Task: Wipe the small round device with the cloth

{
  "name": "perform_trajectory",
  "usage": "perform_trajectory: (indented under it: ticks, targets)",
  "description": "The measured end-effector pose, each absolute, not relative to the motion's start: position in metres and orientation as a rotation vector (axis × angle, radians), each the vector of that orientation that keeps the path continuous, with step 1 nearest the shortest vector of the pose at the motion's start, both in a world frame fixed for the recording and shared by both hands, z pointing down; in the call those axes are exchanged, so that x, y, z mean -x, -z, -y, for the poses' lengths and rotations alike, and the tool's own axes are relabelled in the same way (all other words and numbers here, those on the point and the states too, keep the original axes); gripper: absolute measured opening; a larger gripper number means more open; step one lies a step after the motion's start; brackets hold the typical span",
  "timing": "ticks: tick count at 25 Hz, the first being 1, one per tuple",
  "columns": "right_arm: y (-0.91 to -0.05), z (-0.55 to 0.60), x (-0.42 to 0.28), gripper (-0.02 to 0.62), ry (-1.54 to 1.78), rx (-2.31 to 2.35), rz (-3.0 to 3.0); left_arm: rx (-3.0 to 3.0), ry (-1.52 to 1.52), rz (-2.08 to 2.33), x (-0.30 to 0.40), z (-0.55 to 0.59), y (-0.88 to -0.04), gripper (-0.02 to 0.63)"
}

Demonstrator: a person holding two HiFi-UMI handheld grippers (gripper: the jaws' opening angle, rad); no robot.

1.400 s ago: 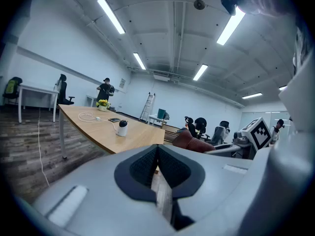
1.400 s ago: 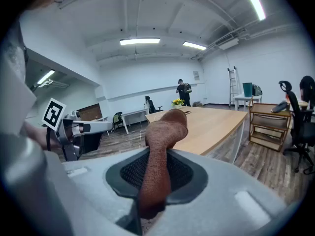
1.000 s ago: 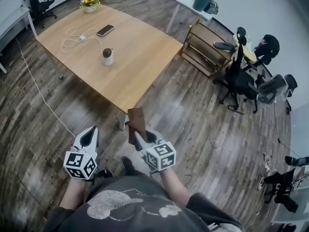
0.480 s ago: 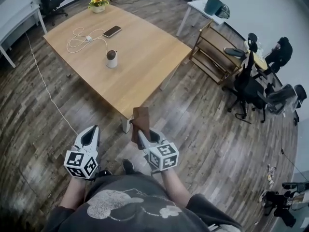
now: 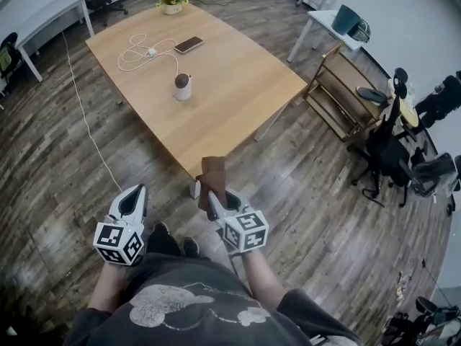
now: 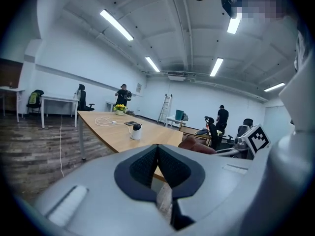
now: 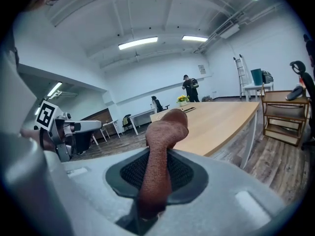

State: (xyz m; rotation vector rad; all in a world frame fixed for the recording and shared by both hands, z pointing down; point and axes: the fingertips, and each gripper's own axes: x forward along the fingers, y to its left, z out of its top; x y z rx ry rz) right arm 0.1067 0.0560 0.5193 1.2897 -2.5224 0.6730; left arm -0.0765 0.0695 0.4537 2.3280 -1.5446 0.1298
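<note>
Gripping a brown cloth [image 5: 212, 177] that sticks up from its jaws, the right gripper [image 5: 216, 202] hangs by the near edge of the table [image 5: 238, 85]; the left gripper [image 5: 134, 200], left of it, has jaws pressed together on nothing. The device [image 5: 183, 86] stands mid-table, well apart from both

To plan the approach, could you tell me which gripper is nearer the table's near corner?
Right. The right gripper, clamping the cloth, sits just short of the table corner; the left gripper is farther off to its left.
</note>
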Motion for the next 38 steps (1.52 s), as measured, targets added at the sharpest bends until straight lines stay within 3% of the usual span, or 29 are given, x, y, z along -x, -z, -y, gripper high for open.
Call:
perform_trajectory:
  ticks: [13,38]
  targets:
    - [-0.527,-0.010,-0.090,0.072,-0.673,-1.312,2.463,-2.352,-0.104,1.449,0.078,-0.011,-0.469,0.020]
    - [-0.484,0.202,-0.007,0.072,-0.507,-1.404,2.373,-2.460,-0.135,1.174,0.136,0.178,-0.480,0.018]
